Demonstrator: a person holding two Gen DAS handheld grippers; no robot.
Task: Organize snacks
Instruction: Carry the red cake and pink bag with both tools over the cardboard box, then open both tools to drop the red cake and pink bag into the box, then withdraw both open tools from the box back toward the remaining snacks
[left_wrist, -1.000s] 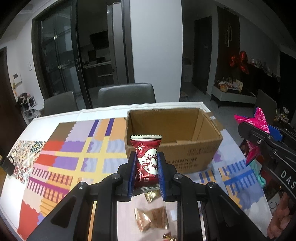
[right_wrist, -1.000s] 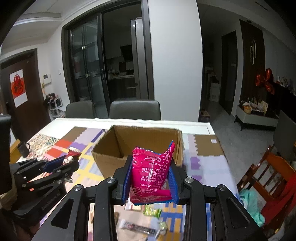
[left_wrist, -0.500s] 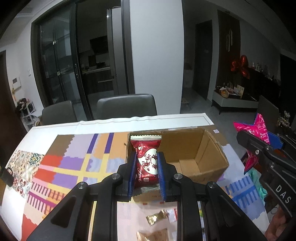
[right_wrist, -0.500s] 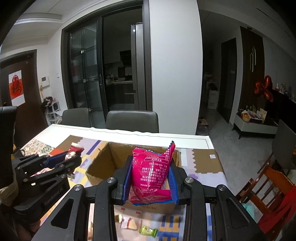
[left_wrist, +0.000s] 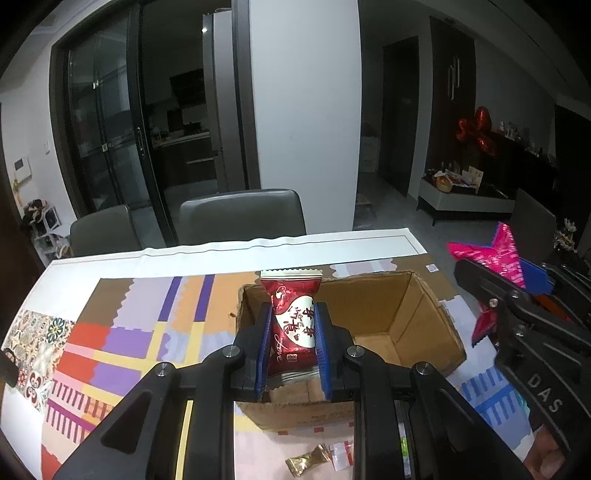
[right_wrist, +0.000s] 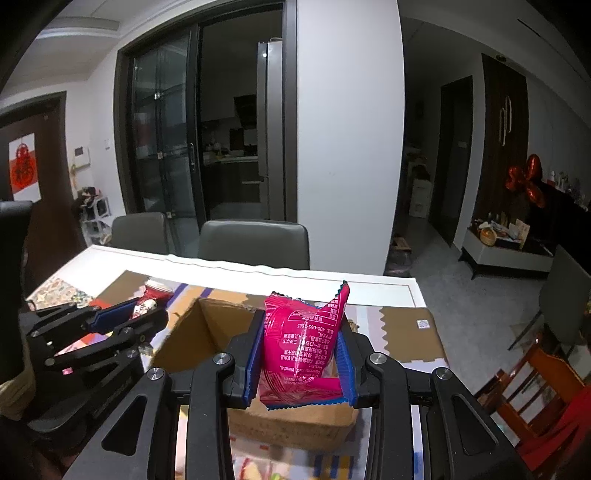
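My left gripper (left_wrist: 292, 343) is shut on a dark red snack packet (left_wrist: 293, 325) with white lettering, held upright over the near left corner of the open cardboard box (left_wrist: 421, 328). My right gripper (right_wrist: 300, 354) is shut on a bright pink snack packet (right_wrist: 301, 347), raised above the near wall of the same box (right_wrist: 207, 332). In the left wrist view the right gripper (left_wrist: 506, 291) shows at the right edge with the pink packet (left_wrist: 495, 254). The left gripper (right_wrist: 122, 325) with the red packet (right_wrist: 147, 304) appears at the left of the right wrist view. The box looks empty inside.
A patterned cloth (left_wrist: 122, 332) covers the table. Loose sweets lie in front of the box, among them a gold-wrapped one (left_wrist: 306, 459) and a small clear packet (left_wrist: 341, 454). Two grey chairs (left_wrist: 242, 218) stand at the far side; a wooden chair (right_wrist: 532, 384) is on the right.
Both grippers have moved forward with their packets, from in front of the box to over its near edge. The loose sweets have slid toward the bottom of the views.
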